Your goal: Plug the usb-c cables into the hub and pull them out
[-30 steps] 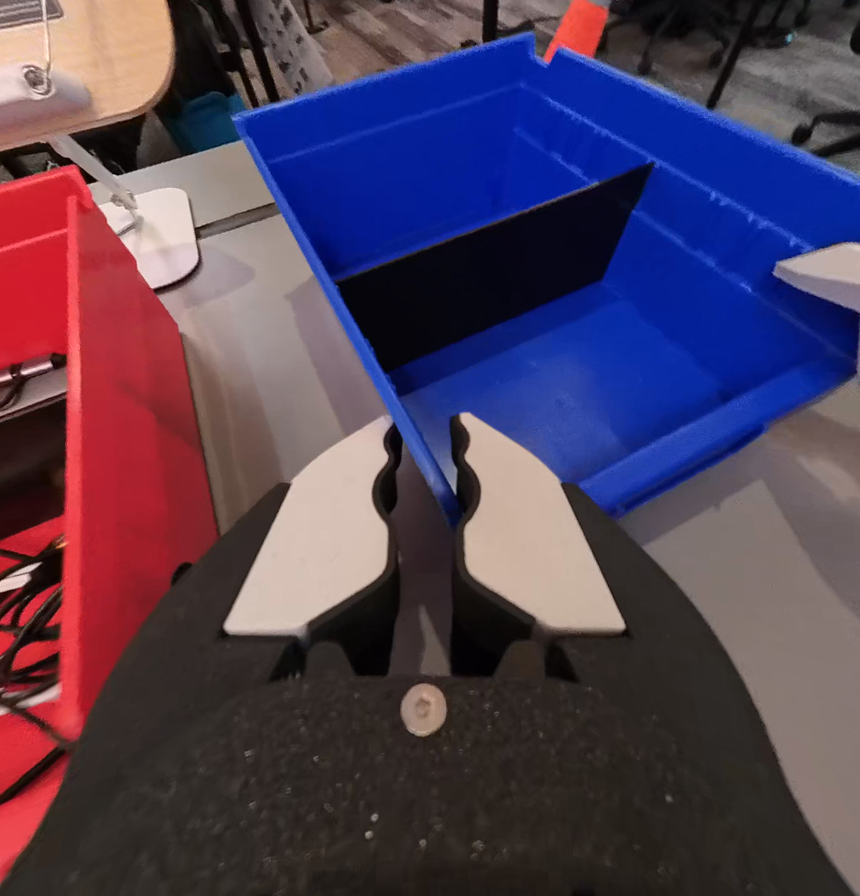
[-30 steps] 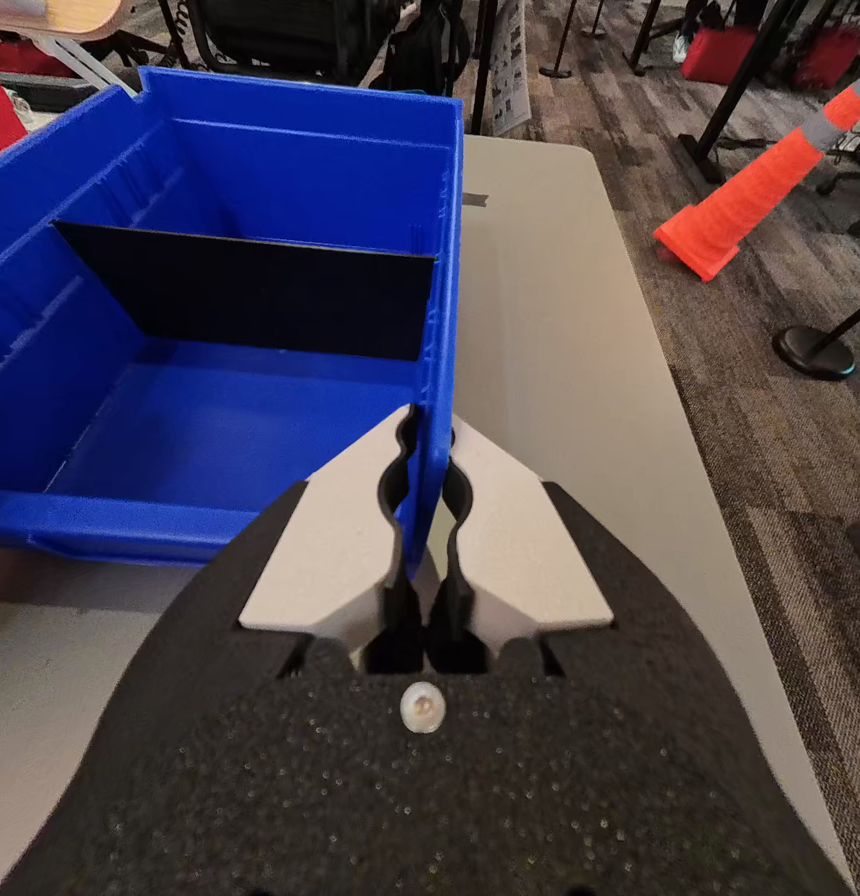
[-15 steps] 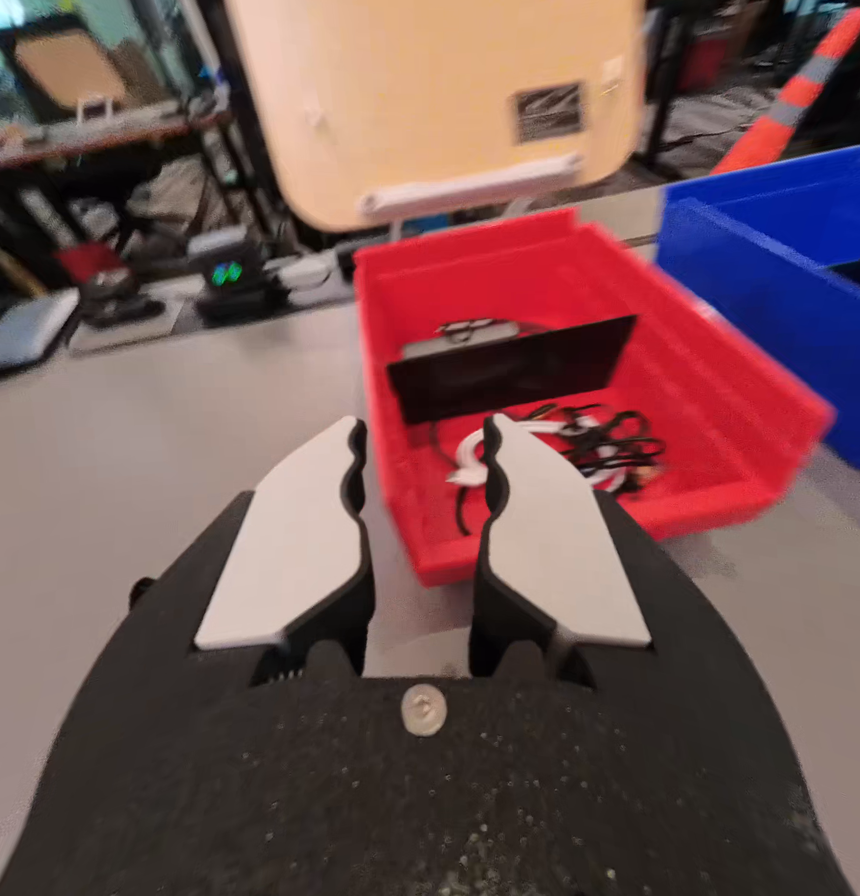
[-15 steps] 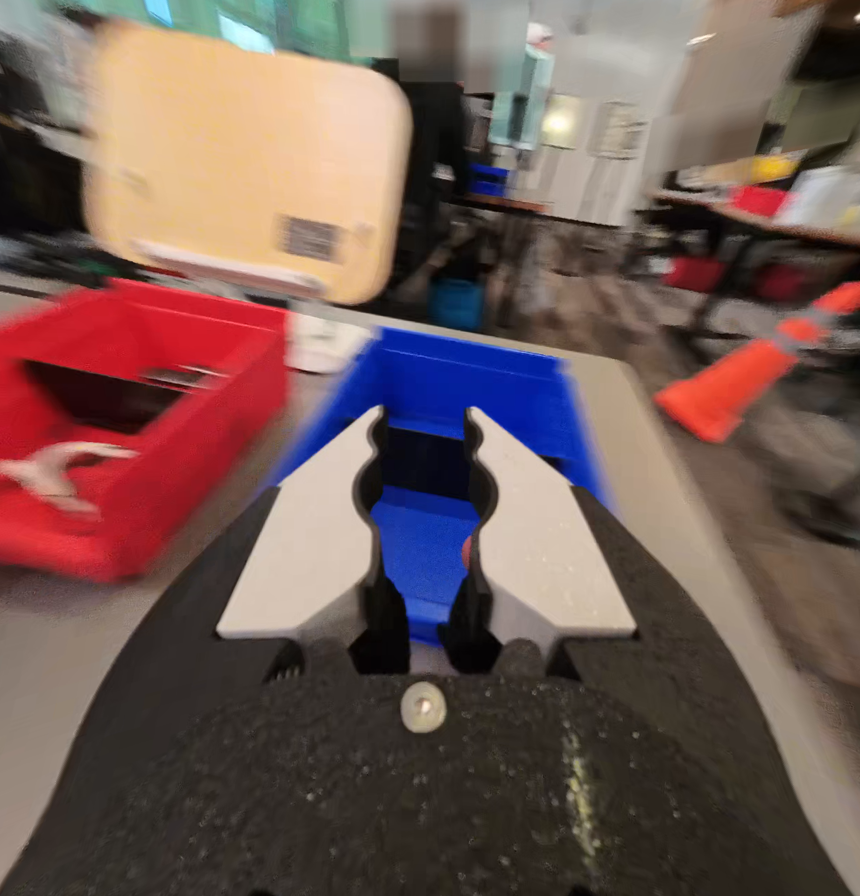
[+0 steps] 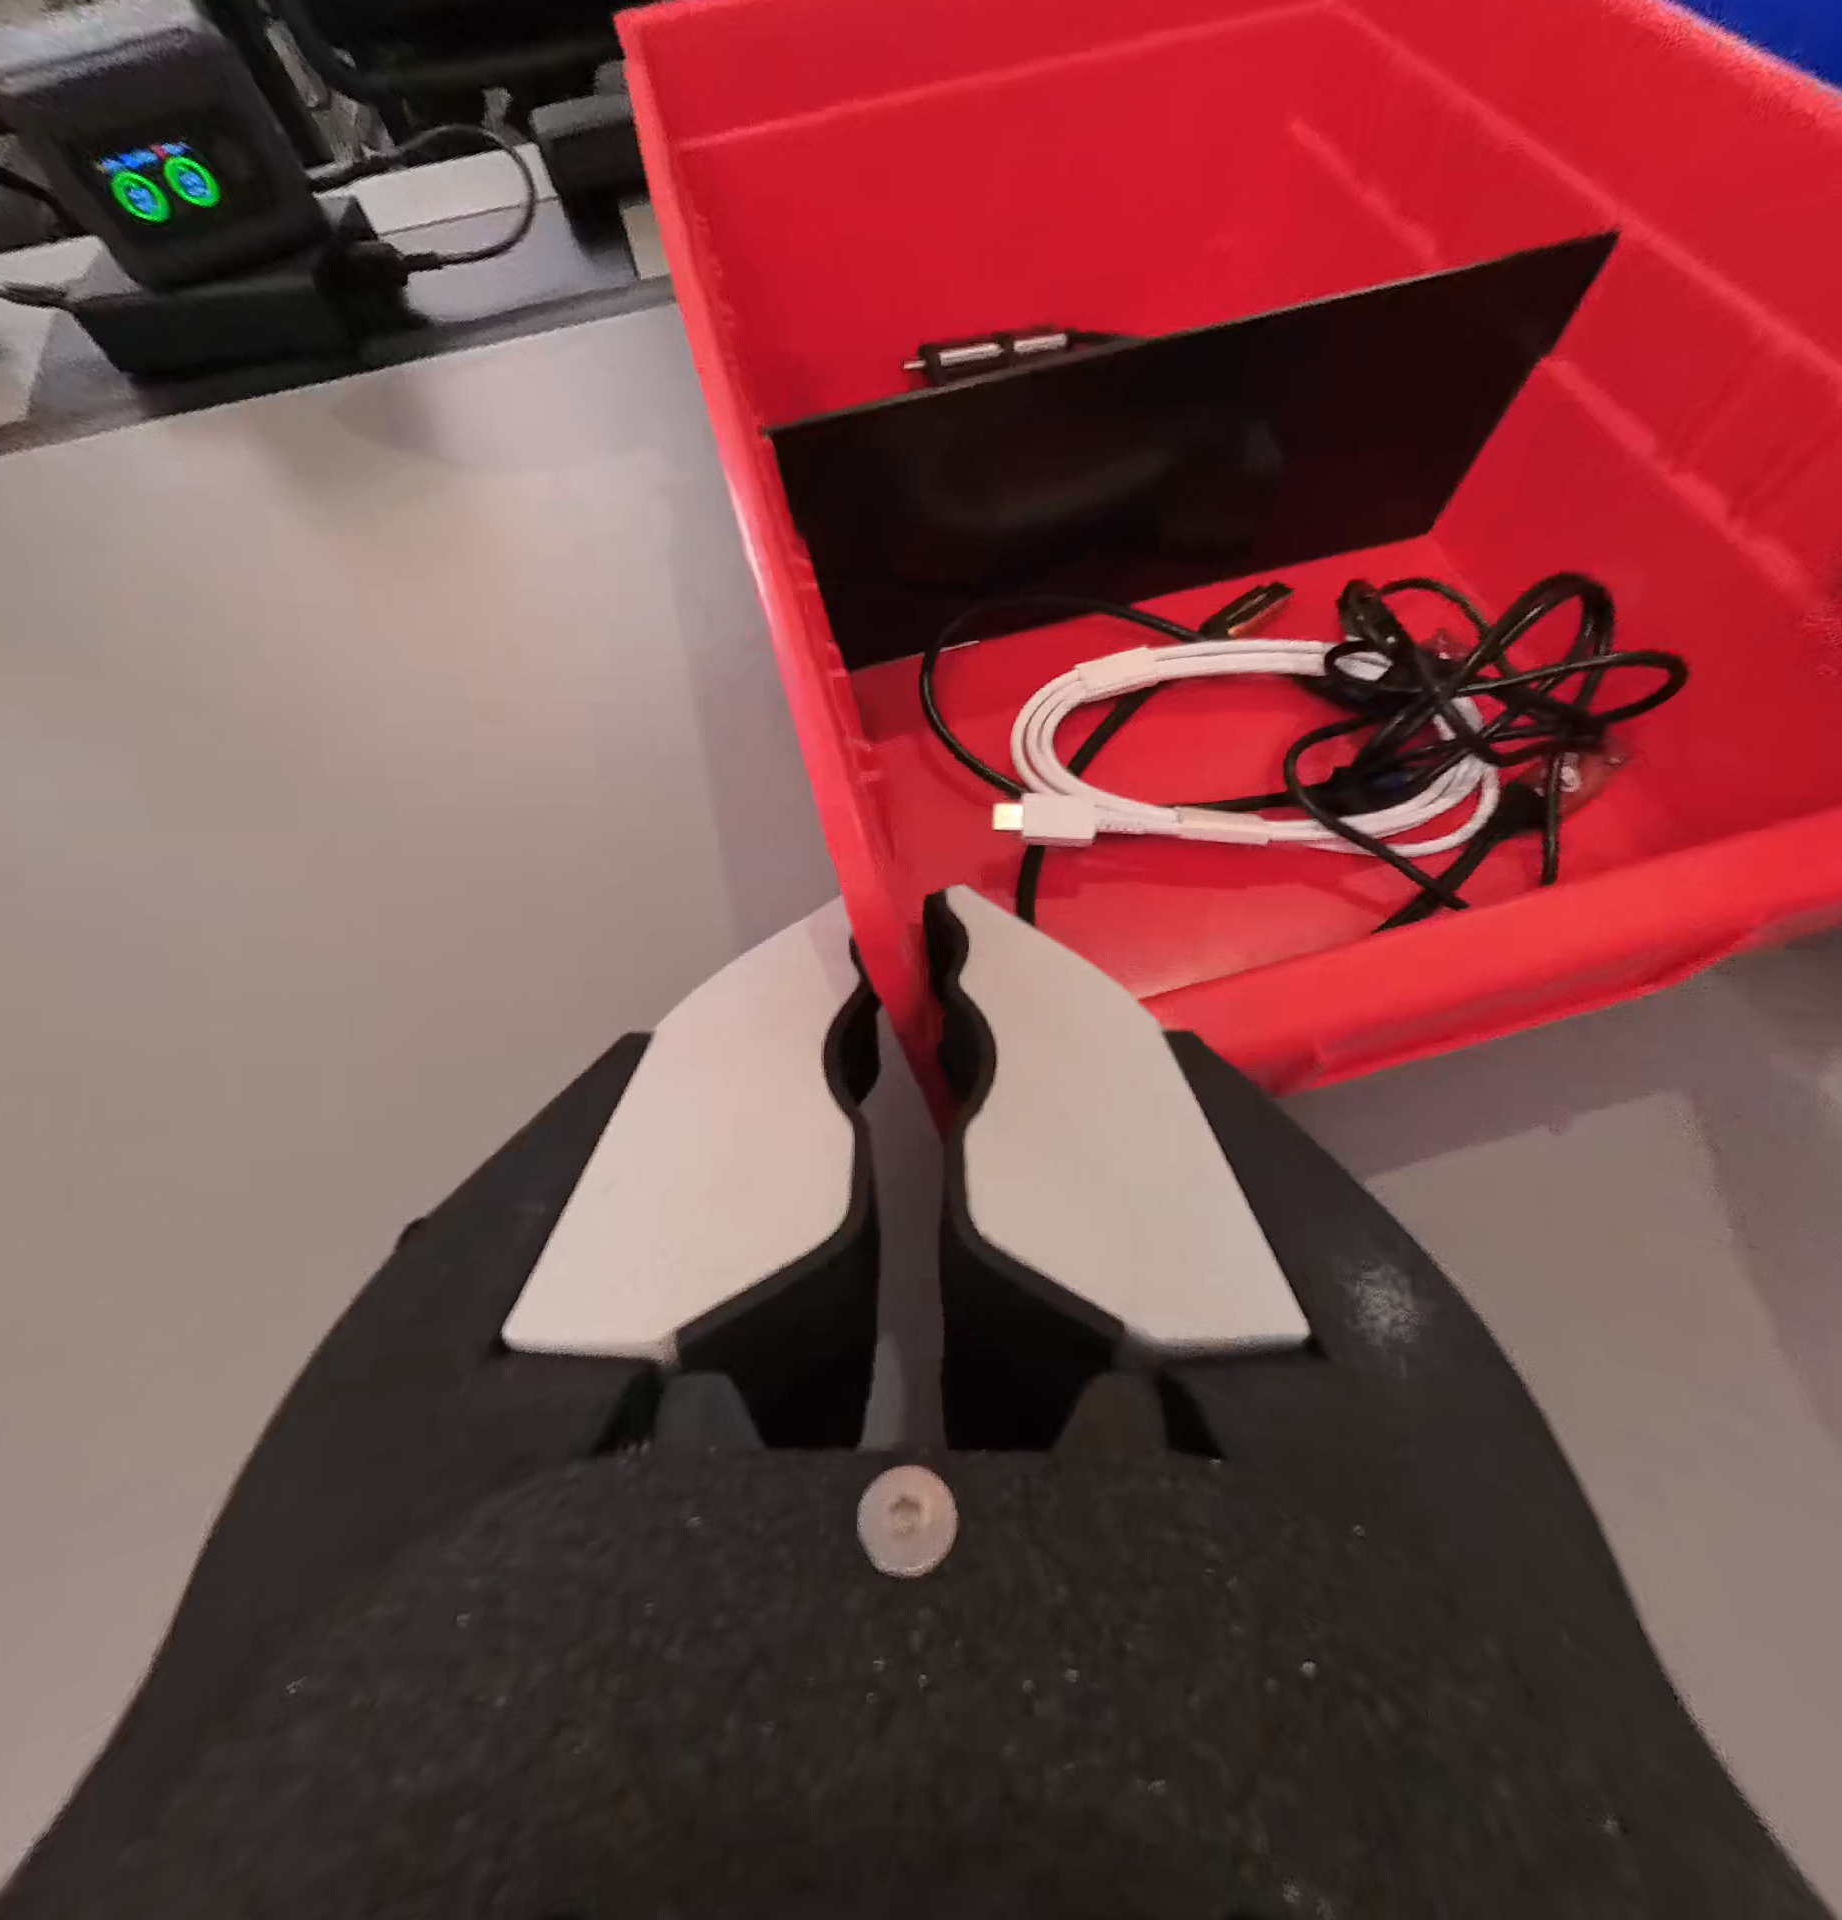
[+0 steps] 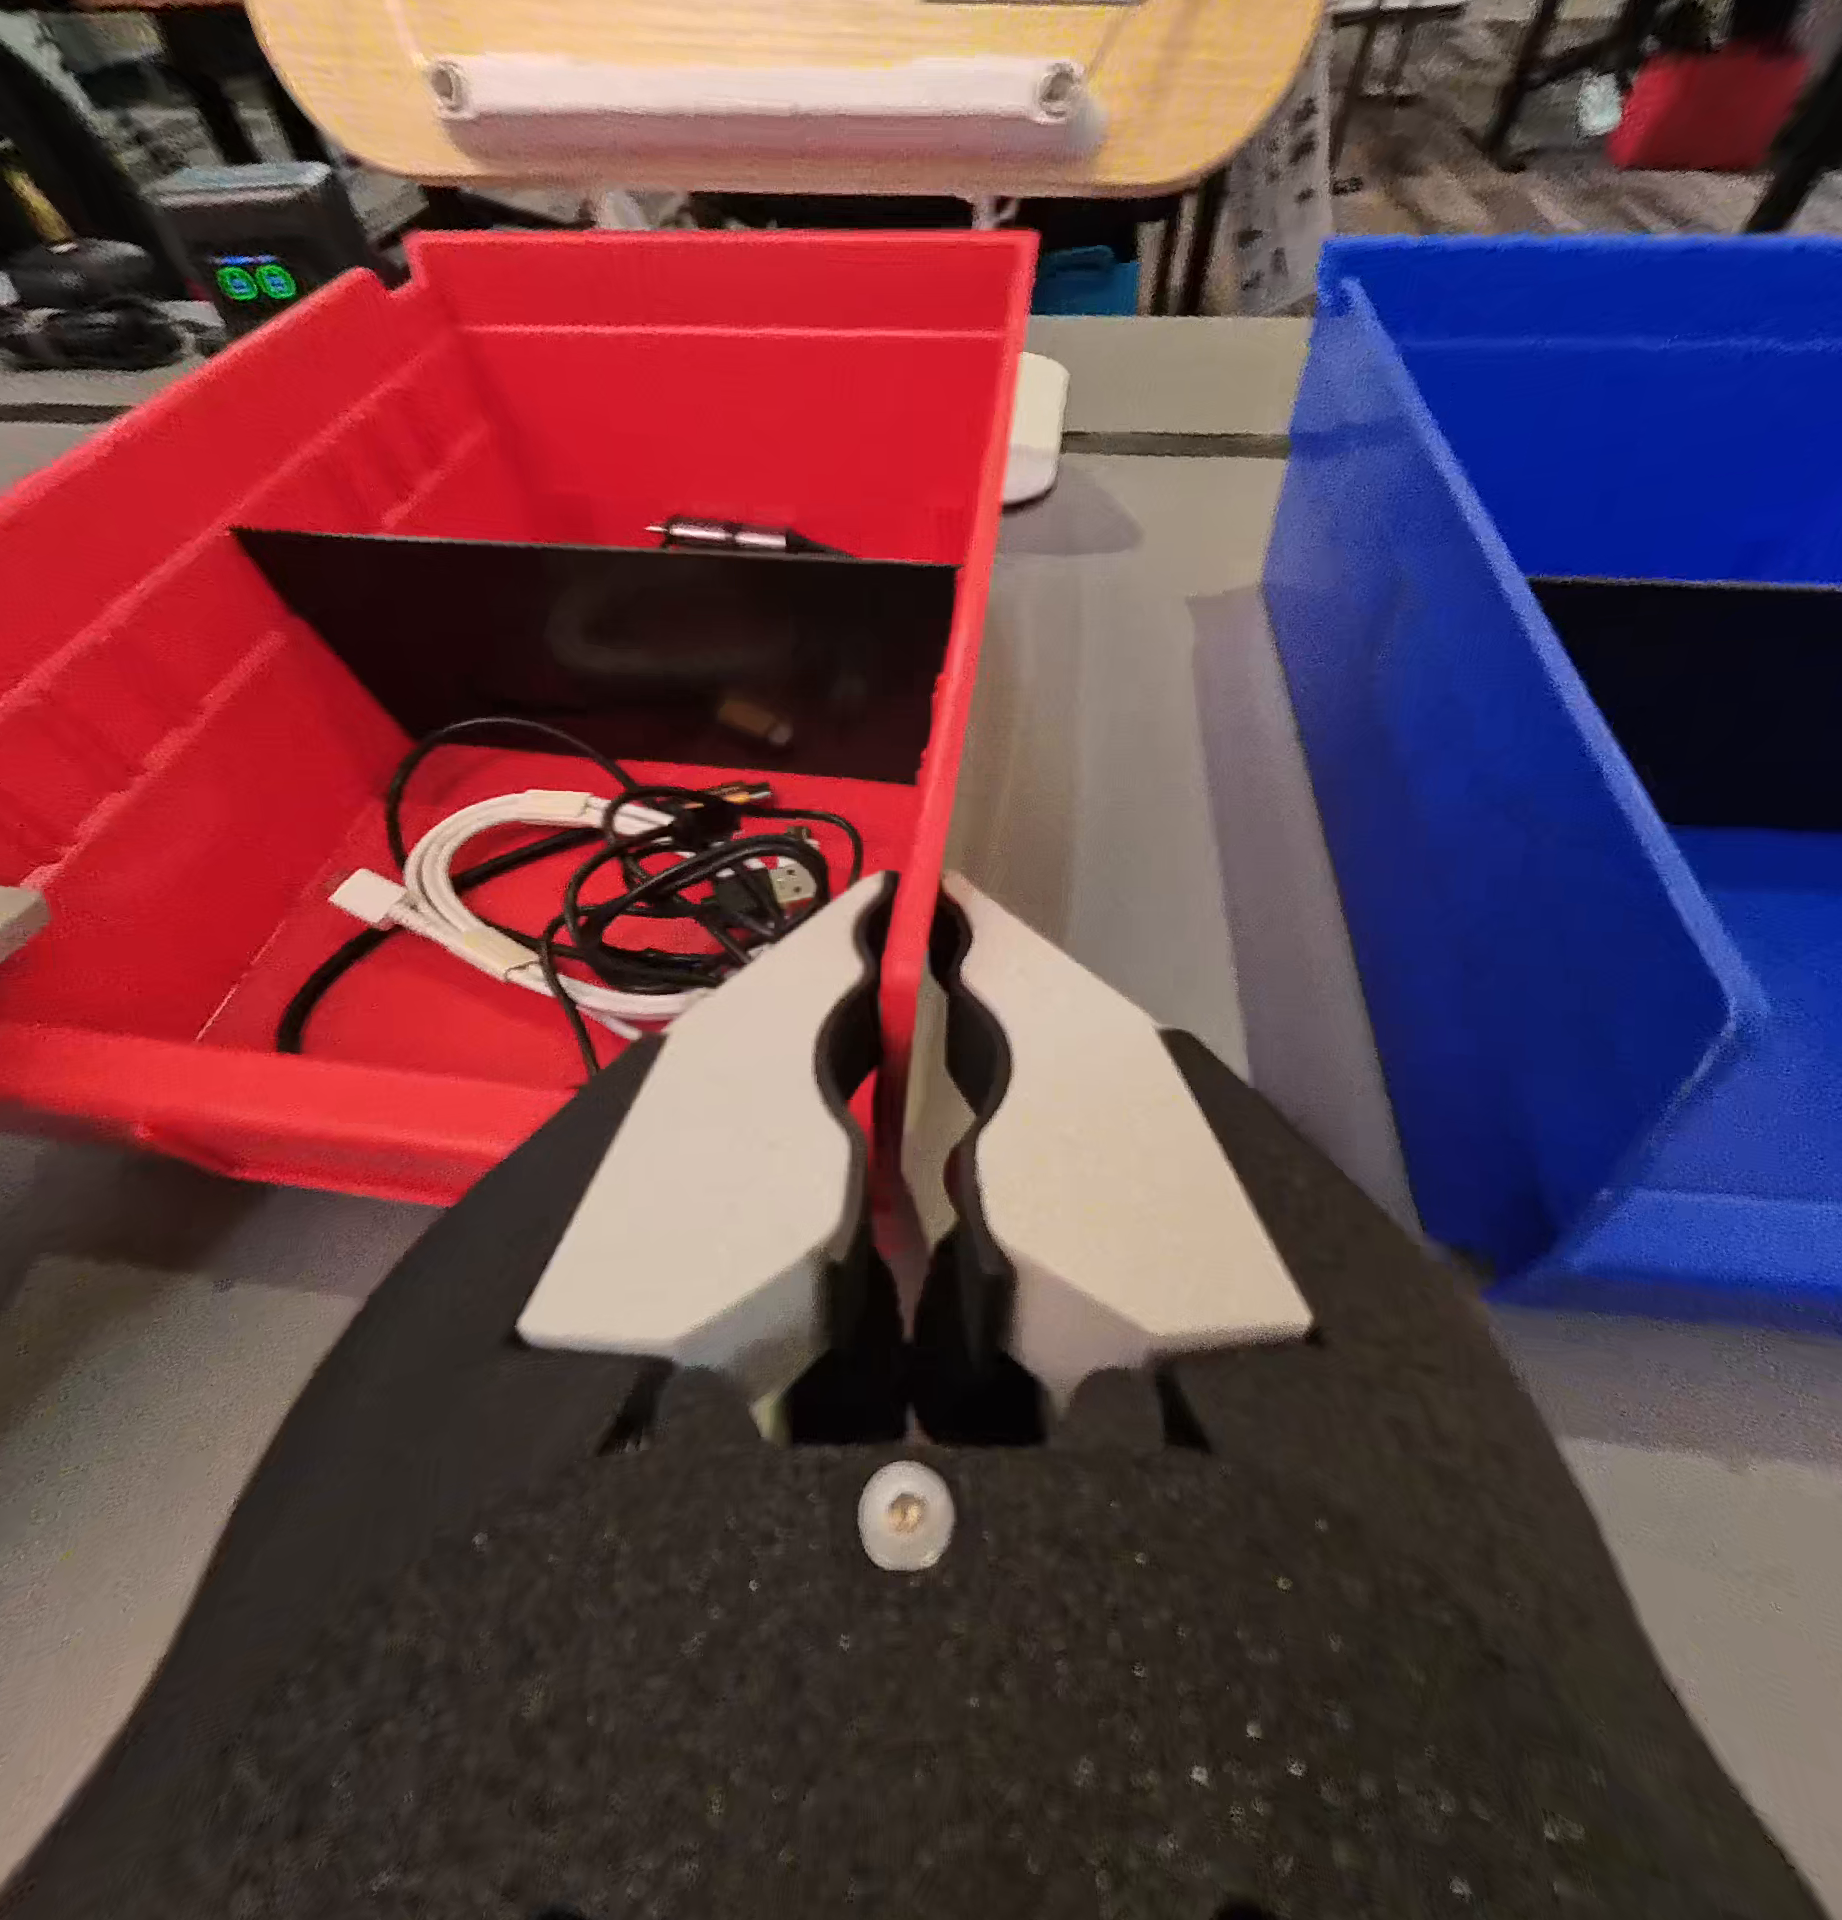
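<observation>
Left tool (image 5: 893, 914) sits clamped on the left side wall of the red bin (image 5: 1187, 114), near its front corner, with one finger outside and one inside. Moving right, the bin's front compartment holds the cables: a coiled white cable (image 5: 1249, 758) with its small plug pointing toward my left tool, tangled with a bundle of black cables (image 5: 1499, 717). A black divider (image 5: 1156, 468) stands behind them, and over its top edge I see a slim metallic piece that I take to be the hub (image 5: 990, 353), in the rear compartment. Further right, my right tool (image 6: 915, 899) is pinched on the bin's right side wall, also near the front. Beyond it, well apart on the grey desk (image 6: 1093, 727), stands a blue bin (image 6: 1416, 727). I judge this as setup: both tools grip the bin, probably to position it, and nothing is plugged in yet. Next I would need to release both walls, then reach in for the hub with one tool and a cable plug with the other; the tangle may drag along. No readable writing on the task items.
</observation>
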{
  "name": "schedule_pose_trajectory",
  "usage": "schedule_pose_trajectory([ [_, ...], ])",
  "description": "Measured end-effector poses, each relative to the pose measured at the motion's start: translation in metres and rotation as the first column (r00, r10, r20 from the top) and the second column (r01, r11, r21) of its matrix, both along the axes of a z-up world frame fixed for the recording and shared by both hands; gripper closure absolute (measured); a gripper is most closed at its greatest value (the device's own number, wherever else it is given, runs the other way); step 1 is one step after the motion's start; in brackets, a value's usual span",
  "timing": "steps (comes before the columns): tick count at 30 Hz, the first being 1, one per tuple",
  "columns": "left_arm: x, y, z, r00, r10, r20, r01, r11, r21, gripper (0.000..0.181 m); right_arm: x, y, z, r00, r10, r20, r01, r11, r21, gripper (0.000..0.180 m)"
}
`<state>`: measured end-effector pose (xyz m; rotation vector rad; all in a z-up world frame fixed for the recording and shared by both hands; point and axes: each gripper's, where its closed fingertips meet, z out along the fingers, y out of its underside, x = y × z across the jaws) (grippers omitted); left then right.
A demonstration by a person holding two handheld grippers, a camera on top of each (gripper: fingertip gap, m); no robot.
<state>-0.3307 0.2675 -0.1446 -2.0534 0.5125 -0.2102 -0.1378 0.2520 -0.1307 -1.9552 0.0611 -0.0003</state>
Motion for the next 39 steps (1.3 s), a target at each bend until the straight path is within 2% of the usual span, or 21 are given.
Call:
schedule_pose_trajectory([
  [3,-0.022,0.005,0.004,0.998,0.042,-0.056,-0.041,0.999,0.017,0.177,-0.019,-0.003,0.007,0.998,-0.046,0.051,0.045,0.999,0.007,0.176],
  [9,-0.114,0.018,0.030,0.982,0.188,0.004,-0.188,0.980,0.065,0.179,-0.104,0.011,0.022,1.000,-0.020,0.021,0.018,0.996,0.087,0.176],
  [16,-0.229,0.030,0.011,0.948,0.316,0.050,-0.313,0.948,-0.051,0.179,-0.221,0.041,0.009,0.993,0.099,0.067,-0.099,0.995,-0.006,0.176],
  [20,-0.254,0.035,0.006,0.933,0.349,0.090,-0.346,0.937,-0.046,0.179,-0.250,0.052,0.002,0.988,0.135,0.069,-0.135,0.991,-0.004,0.175],
  [23,-0.255,0.039,0.004,0.913,0.368,0.174,-0.359,0.930,-0.082,0.177,-0.256,0.053,0.001,0.987,0.160,-0.023,-0.159,0.987,0.039,0.171],
  [26,-0.256,0.040,0.005,0.900,0.383,0.207,-0.372,0.924,-0.093,0.176,-0.261,0.048,0.001,0.956,0.281,-0.083,-0.283,0.959,-0.015,0.162],
  [27,-0.257,0.040,0.006,0.900,0.386,0.202,-0.377,0.922,-0.086,0.174,-0.262,0.043,0.002,0.934,0.339,-0.116,-0.346,0.937,-0.047,0.159],
  [29,-0.262,0.036,0.013,0.892,0.411,0.191,-0.406,0.912,-0.062,0.157,-0.260,0.025,0.009,0.866,0.460,-0.197,-0.479,0.875,-0.064,0.153],
  [32,-0.276,0.026,0.037,0.870,0.461,0.178,-0.474,0.880,0.036,0.145,-0.239,-0.022,0.026,0.704,0.650,-0.286,-0.684,0.729,-0.027,0.135],
  [33,-0.279,0.023,0.048,0.863,0.470,0.186,-0.489,0.869,0.075,0.145,-0.221,-0.034,0.031,0.685,0.666,-0.294,-0.700,0.714,-0.013,0.133],
  [34,-0.279,0.020,0.059,0.861,0.466,0.203,-0.494,0.861,0.119,0.153,-0.200,-0.044,0.034,0.678,0.680,-0.279,-0.708,0.706,0.002,0.132],
  [35,-0.275,0.017,0.070,0.867,0.445,0.223,-0.484,0.858,0.171,0.158,-0.174,-0.051,0.035,0.695,0.677,-0.241,-0.695,0.719,0.015,0.130],
  [37,-0.259,0.009,0.087,0.891,0.387,0.239,-0.443,0.858,0.260,0.155,-0.111,-0.058,0.029,0.780,0.609,-0.143,-0.613,0.790,0.015,0.127],
  [39,-0.228,0.002,0.089,0.916,0.325,0.235,-0.376,0.899,0.222,0.156,-0.043,-0.064,0.028,0.867,0.492,-0.081,-0.491,0.871,0.031,0.123],
])
